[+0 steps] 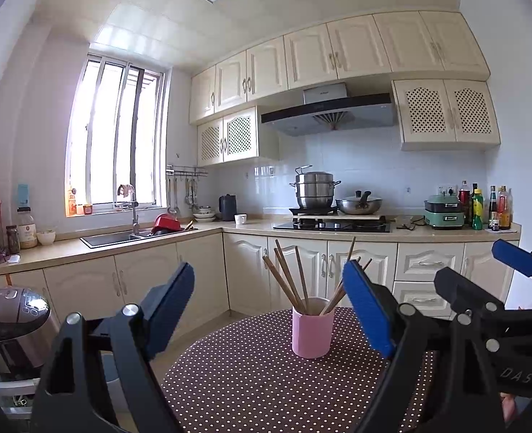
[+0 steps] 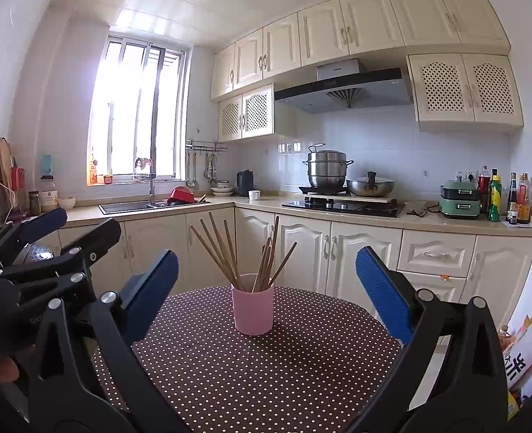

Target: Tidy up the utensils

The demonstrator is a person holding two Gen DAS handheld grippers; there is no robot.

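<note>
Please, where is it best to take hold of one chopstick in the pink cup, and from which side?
Probably the bare upper end of an outer chopstick, from above on the left, where the sticks fan apart. Their lower ends are hidden in the pink cup.

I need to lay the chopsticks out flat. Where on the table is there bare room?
The round brown polka-dot table is bare all around the pink cylindrical cup of wooden chopsticks, widest on the near side towards the open tongs. The cup is the only thing on it.
</note>
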